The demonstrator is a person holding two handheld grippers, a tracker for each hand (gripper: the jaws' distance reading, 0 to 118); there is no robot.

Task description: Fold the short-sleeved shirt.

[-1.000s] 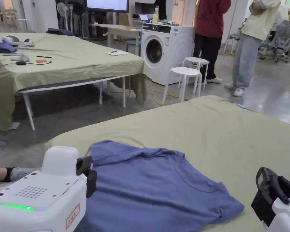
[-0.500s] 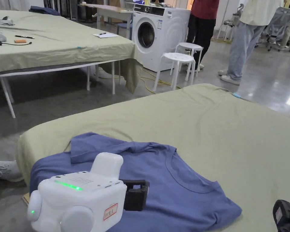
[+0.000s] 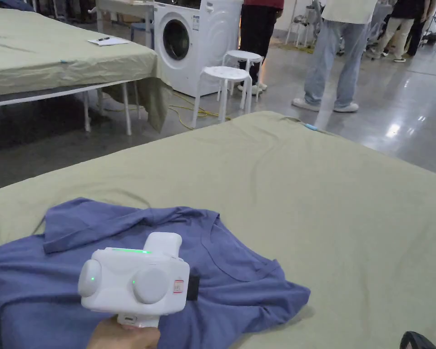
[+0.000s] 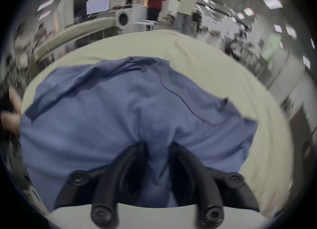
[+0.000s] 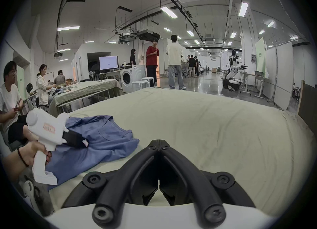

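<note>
The blue short-sleeved shirt [image 3: 121, 272] lies rumpled in the lower left of the head view, on the green-sheeted table [image 3: 326, 204], collar toward the right and one sleeve flopped over at upper left. The left gripper [image 4: 158, 148] sits on its middle — in the left gripper view a ridge of cloth bunches up between the jaws, so it seems clenched on the shirt, though blur leaves the pinch a little unsure. The right gripper [image 5: 159, 142] hovers over bare sheet with jaws pressed together on nothing; the shirt lies to its left, so the left hand is nearer. Beyond the table: a polished floor, white stools [image 3: 224, 75], a washing machine [image 3: 185, 41] and standing people [image 3: 335, 50].
</note>
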